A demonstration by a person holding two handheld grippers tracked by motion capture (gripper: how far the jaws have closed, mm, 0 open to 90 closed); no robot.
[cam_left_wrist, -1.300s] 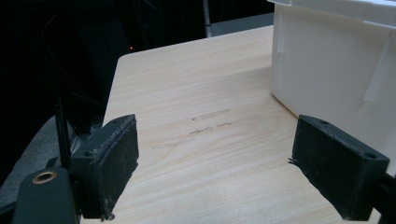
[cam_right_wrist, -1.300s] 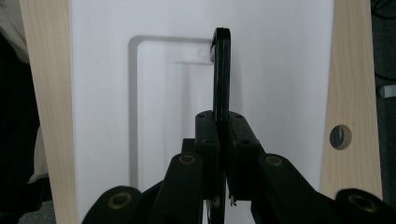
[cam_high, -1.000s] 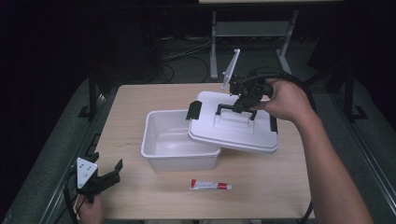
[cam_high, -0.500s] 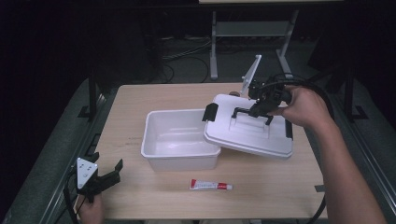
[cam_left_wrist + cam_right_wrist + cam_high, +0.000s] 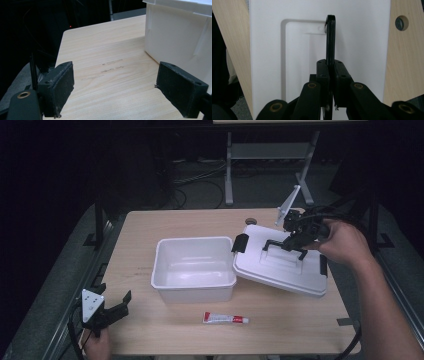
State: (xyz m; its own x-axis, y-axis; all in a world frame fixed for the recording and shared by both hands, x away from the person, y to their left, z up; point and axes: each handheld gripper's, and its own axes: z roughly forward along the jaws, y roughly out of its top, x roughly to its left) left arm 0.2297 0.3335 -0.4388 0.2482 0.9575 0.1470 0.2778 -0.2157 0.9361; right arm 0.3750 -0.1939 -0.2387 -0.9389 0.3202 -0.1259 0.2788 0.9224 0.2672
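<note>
Lid [image 5: 280,267] shifted right off tub [image 5: 194,268], right tool [image 5: 295,242] pinching handle [image 5: 285,246]; left tool [image 5: 116,309] spread; tube [image 5: 225,318] nearby.

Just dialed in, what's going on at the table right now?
The right gripper is shut on the black handle of the white lid, holding it tilted beside the open white bin. The left gripper waits open at the table's near left corner. A small tube lies before the bin.
</note>
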